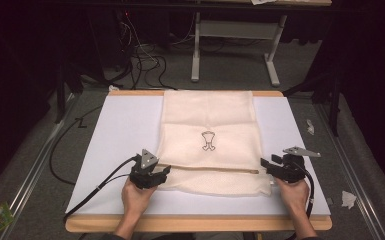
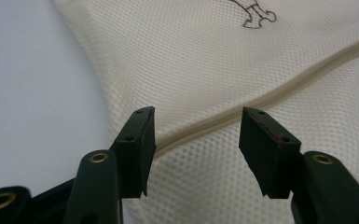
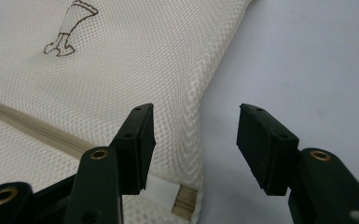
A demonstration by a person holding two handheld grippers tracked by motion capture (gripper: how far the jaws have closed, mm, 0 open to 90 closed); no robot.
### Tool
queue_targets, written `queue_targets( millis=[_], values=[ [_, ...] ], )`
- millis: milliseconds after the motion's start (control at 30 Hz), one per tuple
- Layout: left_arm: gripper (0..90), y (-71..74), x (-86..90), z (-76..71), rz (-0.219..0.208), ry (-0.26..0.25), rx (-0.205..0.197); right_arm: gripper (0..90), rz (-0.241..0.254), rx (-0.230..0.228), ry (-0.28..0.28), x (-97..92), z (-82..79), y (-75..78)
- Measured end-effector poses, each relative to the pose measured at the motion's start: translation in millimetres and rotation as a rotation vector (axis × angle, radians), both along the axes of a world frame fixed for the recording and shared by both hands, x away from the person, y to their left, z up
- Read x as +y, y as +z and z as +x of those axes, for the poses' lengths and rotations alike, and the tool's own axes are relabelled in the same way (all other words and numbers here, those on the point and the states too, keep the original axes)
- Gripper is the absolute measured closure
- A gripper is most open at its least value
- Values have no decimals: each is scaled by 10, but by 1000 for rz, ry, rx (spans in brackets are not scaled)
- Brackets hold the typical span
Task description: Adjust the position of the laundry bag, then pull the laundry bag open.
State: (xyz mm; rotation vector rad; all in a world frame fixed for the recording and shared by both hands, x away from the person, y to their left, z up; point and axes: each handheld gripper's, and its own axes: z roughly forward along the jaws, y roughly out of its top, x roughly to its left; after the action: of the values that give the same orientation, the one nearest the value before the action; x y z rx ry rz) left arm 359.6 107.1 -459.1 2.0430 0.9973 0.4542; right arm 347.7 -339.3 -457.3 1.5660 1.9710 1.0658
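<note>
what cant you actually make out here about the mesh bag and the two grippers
- The mesh bag interior: high view, the weave is too fine to show any contents.
- Small brown emblem: too small in the high view; cut by the top edge in the left gripper view.
- Zipper puller: not discernible; its far end runs off that view's right edge.
- Bag's near corner: hidden behind the right gripper in its own view.
- Left gripper body: cut off by the bottom edge.

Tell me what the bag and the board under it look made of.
Bag: cream mesh fabric, likely synthetic; fine open weave shows in the left gripper view, with a woven beige zipper tape. Board: smooth matte white sheet, perhaps foam or plastic; can't tell which.
</note>
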Motion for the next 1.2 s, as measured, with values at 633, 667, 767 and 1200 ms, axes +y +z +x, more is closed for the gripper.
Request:
queue_targets(
  millis=[633, 667, 767, 1200],
  values=[
    [442, -126, -314, -170, -9, -70, 17, 620, 33, 17, -1, -1, -233, -113],
    [442, -126, -314, -170, -9, -70, 17, 620, 33, 17, -1, -1, -233, -113],
    [440, -101, -406, -184, -14, -92, 16, 637, 39, 25, 0, -12, -244, -122],
    [446, 32, -968, -172, -33, -218, 13, 660, 40, 60, 7, -12, -181, -162]
  ],
)
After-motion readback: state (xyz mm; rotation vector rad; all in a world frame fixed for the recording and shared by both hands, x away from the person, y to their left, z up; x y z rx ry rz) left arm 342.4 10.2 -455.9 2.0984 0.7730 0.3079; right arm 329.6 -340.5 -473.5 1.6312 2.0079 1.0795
